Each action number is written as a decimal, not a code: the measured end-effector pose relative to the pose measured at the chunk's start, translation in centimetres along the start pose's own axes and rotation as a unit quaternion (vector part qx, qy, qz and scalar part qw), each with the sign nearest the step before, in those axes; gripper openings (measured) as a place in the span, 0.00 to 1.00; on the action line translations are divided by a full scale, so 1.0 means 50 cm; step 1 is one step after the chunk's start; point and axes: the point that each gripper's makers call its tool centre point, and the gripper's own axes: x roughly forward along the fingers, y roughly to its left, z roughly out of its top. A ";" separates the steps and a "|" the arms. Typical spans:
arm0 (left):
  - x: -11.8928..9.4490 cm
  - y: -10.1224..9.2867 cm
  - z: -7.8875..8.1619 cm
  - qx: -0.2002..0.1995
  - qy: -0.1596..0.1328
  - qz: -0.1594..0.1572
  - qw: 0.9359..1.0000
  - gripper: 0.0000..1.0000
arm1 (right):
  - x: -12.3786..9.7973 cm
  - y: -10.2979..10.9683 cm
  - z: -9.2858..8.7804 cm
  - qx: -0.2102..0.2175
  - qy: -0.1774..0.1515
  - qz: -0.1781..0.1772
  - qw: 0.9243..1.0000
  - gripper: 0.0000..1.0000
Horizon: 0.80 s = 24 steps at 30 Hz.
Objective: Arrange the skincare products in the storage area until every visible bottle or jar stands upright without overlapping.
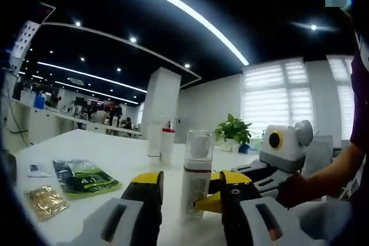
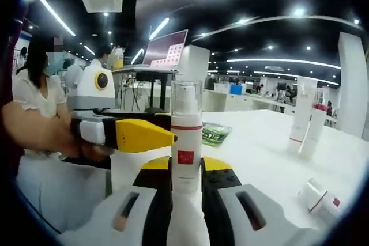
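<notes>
A white pump bottle point(image 1: 198, 159) with a clear cap and a red label stands upright on the white table point(image 1: 115, 154). In the right gripper view the pump bottle point(image 2: 186, 125) sits between my right gripper's point(image 2: 185, 168) yellow-tipped jaws, which are shut on its lower body. My left gripper point(image 1: 192, 180) is open, with its jaws wide on either side of the same bottle and not touching it. The right gripper point(image 1: 216, 191) reaches in from the right and meets the bottle low down. The left gripper point(image 2: 147, 135) points in from the left, its tip just beside the bottle.
Two tall white tubes point(image 1: 161, 139) stand further back on the table, also seen as white tubes point(image 2: 305, 122) at the right. A small white bottle point(image 2: 320, 197) lies on its side. A green packet point(image 1: 86, 177), a gold packet point(image 1: 45, 200) and a potted plant point(image 1: 233, 131) are nearby.
</notes>
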 end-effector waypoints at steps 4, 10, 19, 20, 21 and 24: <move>-0.043 0.003 0.001 0.006 -0.039 0.053 0.998 0.41 | -0.006 -0.058 0.021 0.058 -0.022 -0.053 0.997 0.16; -0.071 0.028 -0.003 0.045 -0.057 0.094 0.993 0.44 | 0.014 -0.144 0.039 0.072 -0.026 -0.132 0.988 0.16; -0.075 0.067 -0.035 0.050 -0.032 0.115 0.992 0.45 | 0.062 -0.294 0.033 0.105 -0.030 -0.258 0.960 0.16; -0.074 0.066 -0.036 0.055 -0.031 0.116 0.991 0.45 | 0.063 -0.310 0.026 0.100 -0.023 -0.278 0.955 0.16; -0.072 0.063 -0.038 0.061 -0.028 0.116 0.991 0.45 | 0.068 -0.319 0.022 0.111 -0.023 -0.286 0.952 0.16; -0.069 0.061 -0.045 0.075 -0.020 0.115 0.990 0.45 | 0.078 -0.351 0.005 0.123 -0.014 -0.315 0.941 0.16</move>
